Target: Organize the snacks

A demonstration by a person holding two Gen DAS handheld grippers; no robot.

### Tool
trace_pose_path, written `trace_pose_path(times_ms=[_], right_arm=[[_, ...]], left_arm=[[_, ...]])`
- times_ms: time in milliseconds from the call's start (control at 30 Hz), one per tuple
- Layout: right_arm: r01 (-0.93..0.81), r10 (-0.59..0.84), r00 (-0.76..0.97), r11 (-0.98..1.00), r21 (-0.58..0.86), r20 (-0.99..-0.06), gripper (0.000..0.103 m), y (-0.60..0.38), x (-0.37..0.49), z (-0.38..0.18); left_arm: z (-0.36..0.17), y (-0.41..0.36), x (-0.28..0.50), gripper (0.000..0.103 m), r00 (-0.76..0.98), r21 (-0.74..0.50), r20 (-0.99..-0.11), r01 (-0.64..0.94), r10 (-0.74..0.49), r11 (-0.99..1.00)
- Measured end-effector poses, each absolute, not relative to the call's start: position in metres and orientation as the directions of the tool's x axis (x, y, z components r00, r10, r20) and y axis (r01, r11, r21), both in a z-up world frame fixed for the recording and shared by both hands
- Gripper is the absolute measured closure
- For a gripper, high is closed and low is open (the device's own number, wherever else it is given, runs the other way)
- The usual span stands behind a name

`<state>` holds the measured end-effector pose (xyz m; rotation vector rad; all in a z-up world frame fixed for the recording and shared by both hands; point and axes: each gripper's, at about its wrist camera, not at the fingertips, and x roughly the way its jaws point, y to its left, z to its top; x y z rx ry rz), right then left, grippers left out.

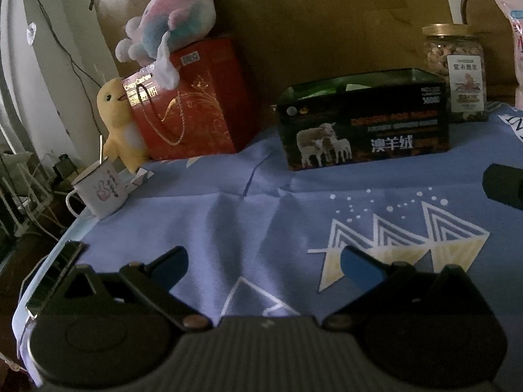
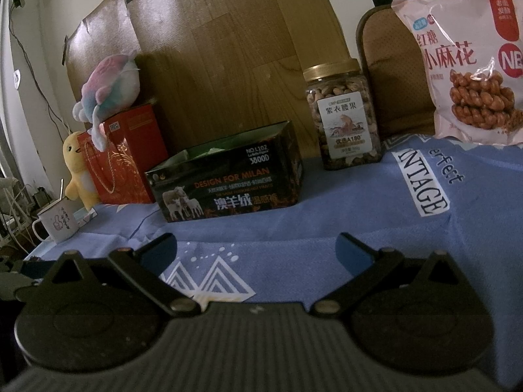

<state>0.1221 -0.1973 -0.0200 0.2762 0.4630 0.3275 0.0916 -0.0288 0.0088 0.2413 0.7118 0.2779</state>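
Both grippers are spread wide and hold nothing: the left gripper (image 1: pixel 263 263) and the right gripper (image 2: pixel 256 248) hang low over the blue cloth (image 2: pixel 327 215). Farther back sits the open dark box (image 2: pixel 225 184). Behind it, to the right, stands the nut jar (image 2: pixel 343 117). It looks heavy, hard and slippery, so grab its flat sides. The pink snack bag (image 2: pixel 467 58) looks light and crinkly with crumbly bits inside, so pinch its edge softly. A wooden board (image 2: pixel 228 49) leans at the back.
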Motion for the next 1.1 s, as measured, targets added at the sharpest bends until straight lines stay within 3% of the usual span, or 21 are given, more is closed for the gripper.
trace_pose_path(times_ms=[1100], right_arm=[[-0.241,0.368,0.844,0.910,0.338,-0.390,0.000,-0.1966,0.1215,-0.0200]], left_arm=[[0.0124,-0.0295,0.0932,0.000,0.721,0.307,-0.610,-0.169,0.330,0.937]])
